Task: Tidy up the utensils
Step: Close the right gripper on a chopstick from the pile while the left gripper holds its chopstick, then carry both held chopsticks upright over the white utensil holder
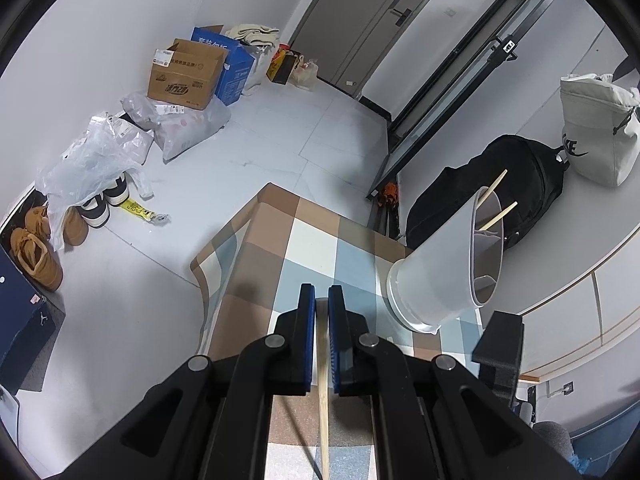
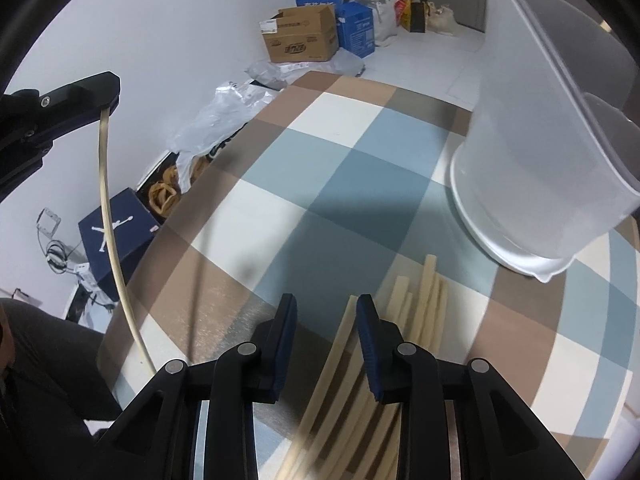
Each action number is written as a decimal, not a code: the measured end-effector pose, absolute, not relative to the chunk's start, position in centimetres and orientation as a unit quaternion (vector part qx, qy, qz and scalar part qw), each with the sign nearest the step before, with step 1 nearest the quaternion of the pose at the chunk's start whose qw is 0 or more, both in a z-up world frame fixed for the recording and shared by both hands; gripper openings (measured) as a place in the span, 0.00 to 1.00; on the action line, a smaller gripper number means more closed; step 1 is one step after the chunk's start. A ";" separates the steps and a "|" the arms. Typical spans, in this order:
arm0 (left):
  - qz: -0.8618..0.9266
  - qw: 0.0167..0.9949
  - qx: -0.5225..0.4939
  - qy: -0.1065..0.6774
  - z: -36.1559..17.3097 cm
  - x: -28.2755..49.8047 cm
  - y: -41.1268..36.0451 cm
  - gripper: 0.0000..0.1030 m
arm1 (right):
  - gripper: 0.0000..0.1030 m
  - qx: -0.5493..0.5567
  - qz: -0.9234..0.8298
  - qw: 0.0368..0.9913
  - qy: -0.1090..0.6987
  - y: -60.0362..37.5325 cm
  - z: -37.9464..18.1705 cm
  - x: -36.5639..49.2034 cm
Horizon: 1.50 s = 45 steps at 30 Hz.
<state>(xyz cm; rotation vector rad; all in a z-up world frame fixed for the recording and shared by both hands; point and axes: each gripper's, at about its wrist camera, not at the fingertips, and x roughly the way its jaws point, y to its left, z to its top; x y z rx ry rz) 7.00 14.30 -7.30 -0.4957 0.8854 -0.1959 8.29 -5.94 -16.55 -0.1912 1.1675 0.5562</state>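
My left gripper [image 1: 321,294] is shut on a pale wooden chopstick [image 1: 323,392] that hangs down below its jaws; it also shows in the right wrist view [image 2: 110,232], held well above the table by the left gripper [image 2: 105,98]. A white plastic utensil holder [image 1: 444,268] stands on the checked tablecloth [image 1: 312,248] to the right, with two chopsticks [image 1: 494,200] in it. My right gripper [image 2: 325,306] is open, low over several loose chopsticks [image 2: 416,304] lying on the cloth beside the holder [image 2: 532,168].
The table's left and far edges drop to a grey floor with cardboard boxes [image 1: 188,76], plastic bags [image 1: 100,160], shoes [image 1: 36,248] and a dark shoebox [image 2: 120,236]. A black backpack [image 1: 504,184] and a white bag [image 1: 596,128] lie on a white surface to the right.
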 end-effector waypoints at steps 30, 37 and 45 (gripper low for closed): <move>-0.122 0.881 -0.203 0.410 -5.6 6.1 12.6 0.02 | 0.05 -0.028 0.242 0.843 0.479 -8.4 -11.3 7.8; -0.165 0.892 -0.164 0.388 -3.0 5.1 9.8 0.02 | 0.05 0.033 0.248 0.878 0.408 -12.7 -5.8 6.2; -0.186 0.901 -0.123 0.371 0.8 4.2 7.1 0.02 | 0.05 0.083 0.249 0.898 0.354 -16.8 -2.4 5.4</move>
